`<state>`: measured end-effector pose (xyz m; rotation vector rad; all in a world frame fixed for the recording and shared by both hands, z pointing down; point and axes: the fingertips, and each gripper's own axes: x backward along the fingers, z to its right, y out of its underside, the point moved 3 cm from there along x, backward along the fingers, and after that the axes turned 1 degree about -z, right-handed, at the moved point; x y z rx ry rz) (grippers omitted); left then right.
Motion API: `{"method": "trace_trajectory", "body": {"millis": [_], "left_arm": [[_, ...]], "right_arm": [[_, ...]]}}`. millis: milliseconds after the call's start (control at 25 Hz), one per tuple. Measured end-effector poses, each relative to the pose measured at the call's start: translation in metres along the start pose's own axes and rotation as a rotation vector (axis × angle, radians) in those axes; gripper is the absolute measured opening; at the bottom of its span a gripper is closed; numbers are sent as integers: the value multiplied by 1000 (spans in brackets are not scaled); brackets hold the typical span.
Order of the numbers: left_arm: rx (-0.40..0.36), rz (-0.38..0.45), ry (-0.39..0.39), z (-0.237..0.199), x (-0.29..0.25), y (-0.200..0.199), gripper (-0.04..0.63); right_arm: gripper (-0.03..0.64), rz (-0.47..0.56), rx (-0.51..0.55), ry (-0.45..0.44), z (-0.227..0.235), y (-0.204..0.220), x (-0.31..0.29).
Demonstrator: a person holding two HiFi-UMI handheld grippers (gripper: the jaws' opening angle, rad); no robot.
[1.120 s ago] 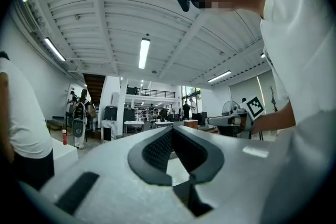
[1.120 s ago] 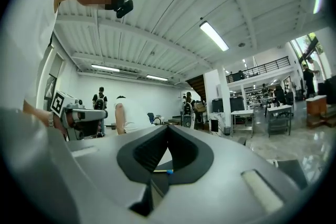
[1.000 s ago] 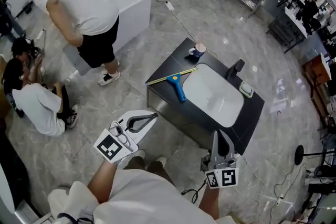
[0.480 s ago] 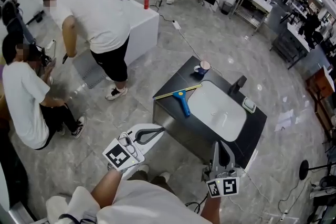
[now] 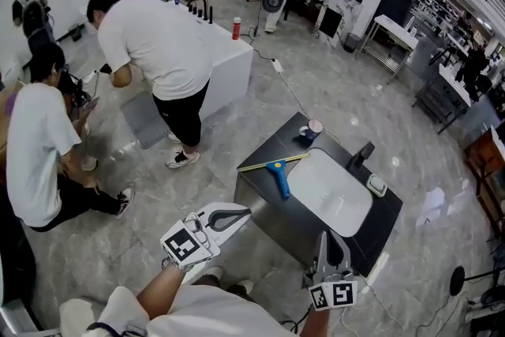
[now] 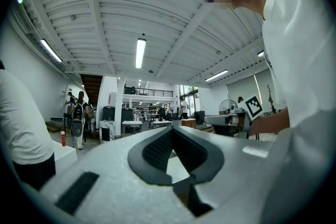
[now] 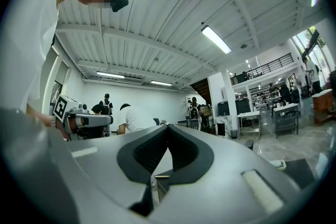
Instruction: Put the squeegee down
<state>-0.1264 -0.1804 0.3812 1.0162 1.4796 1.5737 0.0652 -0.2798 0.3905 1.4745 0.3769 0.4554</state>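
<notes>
The squeegee (image 5: 278, 178), with a blue handle and a long yellow blade, lies flat on the dark counter (image 5: 260, 187), just left of the white sink basin (image 5: 331, 192). Neither gripper touches it. In the head view my left gripper (image 5: 246, 210) hovers over the floor in front of the counter's near corner, its jaws shut and holding nothing. My right gripper (image 5: 323, 236) is held close to my body at the counter's front edge, also shut with nothing in it. In the two gripper views the left gripper (image 6: 172, 127) and the right gripper (image 7: 168, 126) both show their tips meeting.
A cup (image 5: 314, 127) stands on the counter's far corner, and a black faucet (image 5: 361, 154) and a soap dish (image 5: 377, 185) are behind the basin. One person (image 5: 162, 51) bends over a white table (image 5: 233, 67). Another person (image 5: 39, 146) crouches at the left. A cable (image 5: 296, 95) runs across the floor.
The head view has swung upward, so the counter and both grippers sit lower in the picture. The crouching person has straightened up. The squeegee and both shut grippers are as before.
</notes>
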Motion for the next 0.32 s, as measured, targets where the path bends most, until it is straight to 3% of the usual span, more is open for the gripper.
{"method": "trace_trajectory", "body": {"millis": [120, 320], "left_arm": [[14, 18, -43, 2, 5, -6, -2], [38, -50, -116, 18, 1, -7, -2]], "right_arm": [[-2, -1, 4, -42, 0, -4, -5], [-2, -18, 25, -107, 7, -19, -3]]}}
